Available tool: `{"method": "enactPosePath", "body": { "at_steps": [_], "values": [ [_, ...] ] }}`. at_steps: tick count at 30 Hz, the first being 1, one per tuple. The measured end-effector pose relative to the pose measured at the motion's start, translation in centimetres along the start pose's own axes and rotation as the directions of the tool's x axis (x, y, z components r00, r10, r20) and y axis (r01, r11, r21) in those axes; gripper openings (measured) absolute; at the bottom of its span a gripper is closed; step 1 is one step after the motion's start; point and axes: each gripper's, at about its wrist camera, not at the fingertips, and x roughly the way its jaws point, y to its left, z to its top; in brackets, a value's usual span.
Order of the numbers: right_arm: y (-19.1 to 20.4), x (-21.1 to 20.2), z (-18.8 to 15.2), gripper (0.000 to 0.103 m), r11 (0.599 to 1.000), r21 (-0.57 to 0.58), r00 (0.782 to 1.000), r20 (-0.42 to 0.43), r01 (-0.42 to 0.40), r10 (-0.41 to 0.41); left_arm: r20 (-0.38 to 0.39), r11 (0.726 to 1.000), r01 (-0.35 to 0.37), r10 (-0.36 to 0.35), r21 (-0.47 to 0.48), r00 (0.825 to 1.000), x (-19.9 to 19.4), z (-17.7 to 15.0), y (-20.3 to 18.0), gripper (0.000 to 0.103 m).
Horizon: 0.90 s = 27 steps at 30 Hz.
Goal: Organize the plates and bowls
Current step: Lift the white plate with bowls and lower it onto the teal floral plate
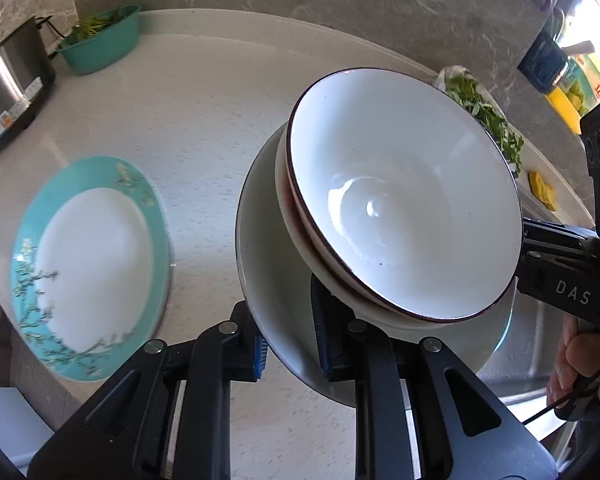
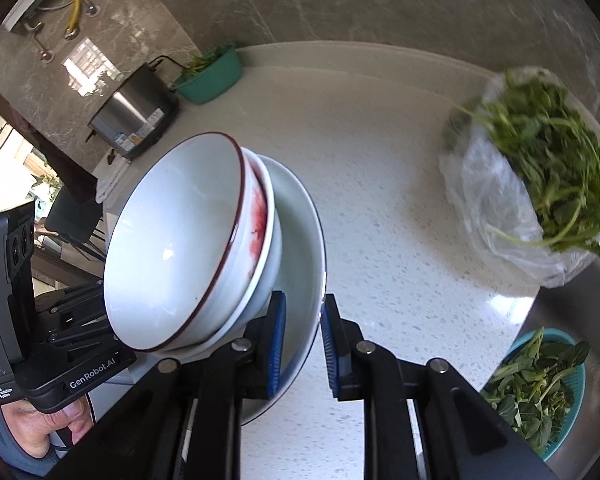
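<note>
left gripper [image 1: 288,344] clamps plate [image 1: 276,280] rim | right gripper [image 2: 302,344] clamps opposite rim | two bowls [image 1: 400,216] stacked on plate, tilted, above desk [image 1: 188,120] | teal plate [image 1: 88,268] near desk's front edge

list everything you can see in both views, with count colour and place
white plate: 1, white, gripped at both rims
bowls: 2 nested, white, dark red rims, on the plate
teal plate: 1, teal rim, on counter
cooker: 1, steel, back corner
basin: 1, teal, greens inside, beside cooker
bag of greens: 1, clear
colander: 1, teal, greens inside, in the sink
left tool: shut on white plate
right tool: shut on white plate
</note>
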Motion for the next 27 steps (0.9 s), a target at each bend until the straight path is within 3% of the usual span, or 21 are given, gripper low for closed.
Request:
{"method": "enactPosePath", "body": {
  "at_steps": [5,16,27],
  "values": [
    [3.0,0.5,0.8,0.020,0.999,-0.035,1.000,0.000,-0.018,0.018,0.014,1.000,-0.015,0.015,-0.027,1.000,-2.4,-0.1,2.8,0.017],
    [11.6,4.0,3.5,0.020,0.990,-0.120,0.997,-0.023,-0.070,0.067,0.052,0.993,-0.064,0.070,-0.102,0.996,-7.2,-0.4,12.8,0.017],
    [16.6,8.7,5.1,0.020,0.985,-0.148,0.995,-0.061,-0.089,0.081,0.016,0.986,-0.088,0.091,-0.140,0.996,-6.8,-1.5,22.0,0.017]
  ]
}}
